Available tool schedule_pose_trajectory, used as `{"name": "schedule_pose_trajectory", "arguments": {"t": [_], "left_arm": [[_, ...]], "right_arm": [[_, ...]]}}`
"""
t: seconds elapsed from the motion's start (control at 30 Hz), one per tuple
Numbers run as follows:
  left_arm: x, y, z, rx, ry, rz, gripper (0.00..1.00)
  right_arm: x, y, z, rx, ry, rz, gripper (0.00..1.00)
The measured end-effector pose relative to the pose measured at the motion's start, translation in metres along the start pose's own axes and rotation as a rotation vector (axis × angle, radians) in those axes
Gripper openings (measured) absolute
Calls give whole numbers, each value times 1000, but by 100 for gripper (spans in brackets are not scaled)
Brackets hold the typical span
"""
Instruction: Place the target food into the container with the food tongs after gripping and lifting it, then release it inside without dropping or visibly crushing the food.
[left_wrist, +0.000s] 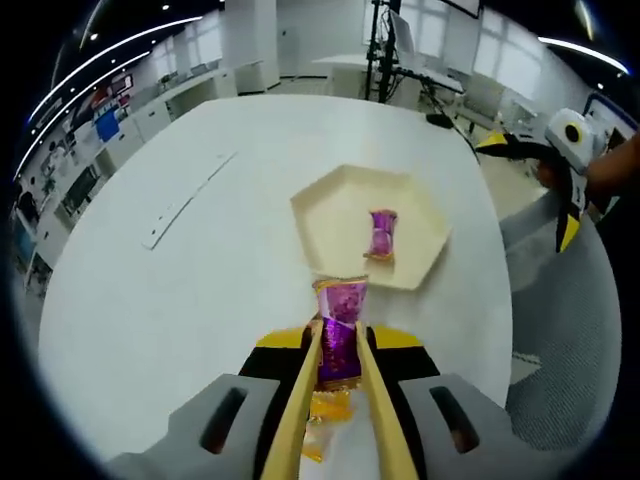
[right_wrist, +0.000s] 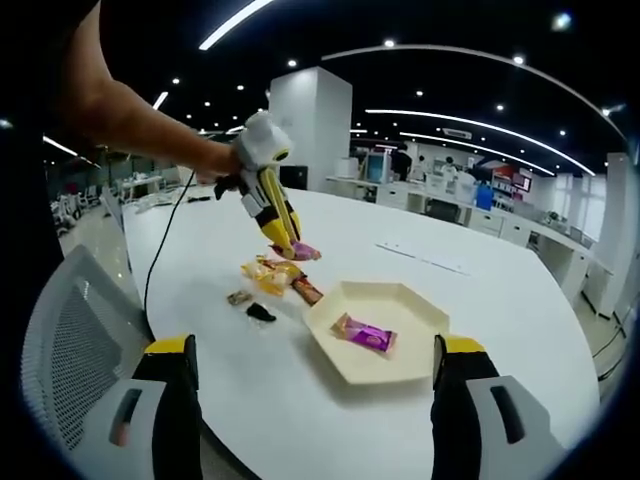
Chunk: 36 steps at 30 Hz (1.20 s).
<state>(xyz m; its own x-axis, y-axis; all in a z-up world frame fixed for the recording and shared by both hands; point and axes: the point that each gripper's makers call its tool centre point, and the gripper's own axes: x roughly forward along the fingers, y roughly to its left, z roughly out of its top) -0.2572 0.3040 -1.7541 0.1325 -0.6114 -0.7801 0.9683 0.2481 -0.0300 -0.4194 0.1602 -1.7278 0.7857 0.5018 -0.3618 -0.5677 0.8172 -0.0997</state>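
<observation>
Purple-wrapped snack (left_wrist: 340, 340) sits pinched between the 2 wooden tong blades (left_wrist: 372, 395) that the left gripper (left_wrist: 338, 375) squeezes together; in the right gripper view it hangs at the tong tips, lifted off the table (right_wrist: 480, 300). It looks light and soft inside a slick, crinkly film, so I judge a gentle hold across the middle of the pack safest: too hard may crush it, too loose may let it slide.

Just under the tongs lies a yellow packet (left_wrist: 325, 415), and the right gripper view shows more small wrapped snacks (right_wrist: 275, 275) on the table below the lifted one. Ahead of the tong tips stands the beige hexagonal tray (left_wrist: 325, 215), with 1 purple snack (left_wrist: 382, 235) already lying in it. The held snack is still short of the tray's near rim.

From the right gripper view, the person's bare forearm (right_wrist: 130, 120) reaches down from the upper left, the left gripper tipped steeply so the tongs point down toward the table.

The right gripper (right_wrist: 310, 400) stands wide open and empty, held back near the table edge, facing the tray. A mesh chair (right_wrist: 70, 340) sits beside it.
</observation>
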Motion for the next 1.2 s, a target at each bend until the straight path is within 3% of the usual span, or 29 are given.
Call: {"name": "schedule_pose_trajectory", "arguments": {"t": [0.63,1.2], "left_arm": [[-1,3,12,29,-3,-1,18],[21,-1,46,78,-11,-19,18]], "right_arm": [[-1,-2,1,2,-5,-11,95],[-2,-5,0,4,-5,-22,95]]}}
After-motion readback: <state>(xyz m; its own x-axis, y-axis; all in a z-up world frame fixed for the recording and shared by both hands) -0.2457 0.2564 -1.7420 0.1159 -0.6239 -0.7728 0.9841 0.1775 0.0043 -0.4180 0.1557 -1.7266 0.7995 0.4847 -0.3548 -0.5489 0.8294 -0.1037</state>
